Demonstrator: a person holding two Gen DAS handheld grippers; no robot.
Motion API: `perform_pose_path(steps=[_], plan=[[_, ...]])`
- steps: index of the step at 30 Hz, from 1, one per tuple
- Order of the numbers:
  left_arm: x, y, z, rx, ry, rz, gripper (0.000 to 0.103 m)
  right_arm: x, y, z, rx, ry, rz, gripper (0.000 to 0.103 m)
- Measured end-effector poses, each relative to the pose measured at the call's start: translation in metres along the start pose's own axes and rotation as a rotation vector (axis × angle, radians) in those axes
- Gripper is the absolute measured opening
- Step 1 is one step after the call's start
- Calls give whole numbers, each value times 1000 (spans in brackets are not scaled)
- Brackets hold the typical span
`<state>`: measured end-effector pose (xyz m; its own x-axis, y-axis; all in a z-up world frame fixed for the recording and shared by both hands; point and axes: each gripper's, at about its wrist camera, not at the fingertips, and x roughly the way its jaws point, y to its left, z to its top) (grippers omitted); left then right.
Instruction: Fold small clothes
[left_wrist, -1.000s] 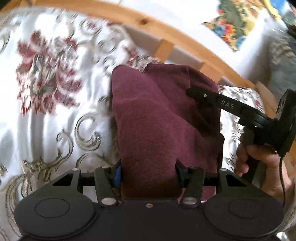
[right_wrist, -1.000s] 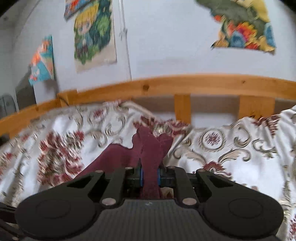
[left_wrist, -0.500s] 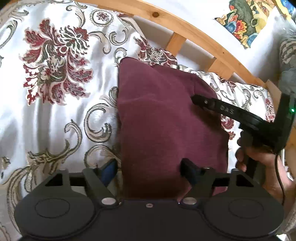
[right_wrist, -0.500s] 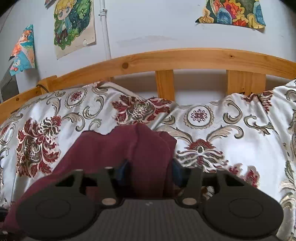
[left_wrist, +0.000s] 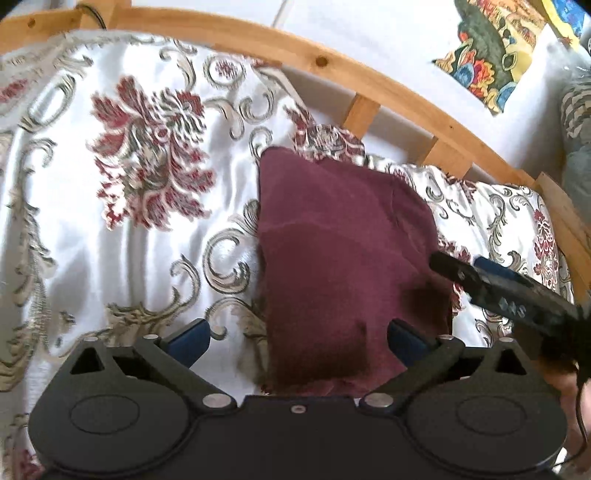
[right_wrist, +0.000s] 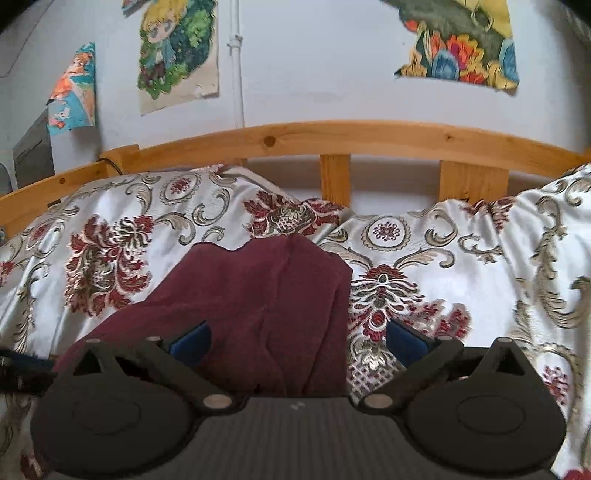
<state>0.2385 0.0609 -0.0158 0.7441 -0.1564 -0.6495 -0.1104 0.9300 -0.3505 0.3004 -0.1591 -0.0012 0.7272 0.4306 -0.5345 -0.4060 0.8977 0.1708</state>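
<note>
- Garment (left_wrist: 343, 266): small maroon cloth, lying flat on the bed's patterned bedspread (left_wrist: 122, 236), a little right of centre, its far corner close to the wooden headboard rail (left_wrist: 321, 61). Looks already folded into a compact rough rectangle; a layer edge crosses its middle.
- Why it lies so: judged as just laid down. No pad presses on it, and it rests on the bedspread under its own weight.
- Left tongs (left_wrist: 297, 338): jaws opening, blue pads wide apart. The garment's near edge sits between them; neither pad touches it as far as I can see.
- Right tongs (right_wrist: 297, 338): jaws opening too, wide apart. The garment's near right part is between the pads, with no grip visible.
- Likely reason for both spreading: release after a fold, so the cloth stays put.
- Left wrist view only: shows the garment nearly from above, so its outline and the fold line are readable. It also shows the right tongs coming in from the right, tips over the garment's right edge, plus a bit of the person's hand (left_wrist: 565, 387).
- Right wrist view only: low angle, so the cloth's ridges and thickness show. Also the wall (right_wrist: 314, 74) with posters (right_wrist: 177, 48) and the headboard slats (right_wrist: 334, 177).
- Left tongs barely enter the right view, as a dark blurred bit at the left edge.
</note>
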Motion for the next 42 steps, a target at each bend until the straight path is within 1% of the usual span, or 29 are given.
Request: perform_pose_path(steps=[3, 6, 10, 14, 16, 22, 26, 32, 36, 39, 42], plan=[[-13, -4, -2, 24, -36, 33, 102, -22, 4, -4, -9, -33, -23, 103], [-26, -12, -6, 78, -71, 78, 102, -46, 7, -7, -1, -76, -40, 103], [-47, -25, -10, 145, -118, 109, 102, -78, 9, -9, 23, -130, -60, 103], [-70, -36, -16, 168, -152, 134, 102, -107, 14, -13, 49, -154, -91, 103], [-82, -39, -20, 169, -168, 144, 102, -121, 16, -17, 61, -164, -89, 103], [-116, -45, -33, 188, -185, 150, 102, -165, 24, -26, 92, -214, -90, 103], [-139, -51, -37, 209, -222, 184, 102, -188, 30, -29, 106, -244, -99, 103], [-170, -60, -47, 232, -281, 193, 102, -218, 43, -33, 100, -279, -88, 103], [-184, -63, -57, 233, -300, 189, 102, -239, 53, -38, 97, -297, -79, 103], [-189, -63, -66, 236, -318, 178, 102, -252, 58, -47, 111, -290, -76, 103], [-188, -62, -78, 266, -336, 168, 102, -264, 60, -59, 115, -301, -99, 103]])
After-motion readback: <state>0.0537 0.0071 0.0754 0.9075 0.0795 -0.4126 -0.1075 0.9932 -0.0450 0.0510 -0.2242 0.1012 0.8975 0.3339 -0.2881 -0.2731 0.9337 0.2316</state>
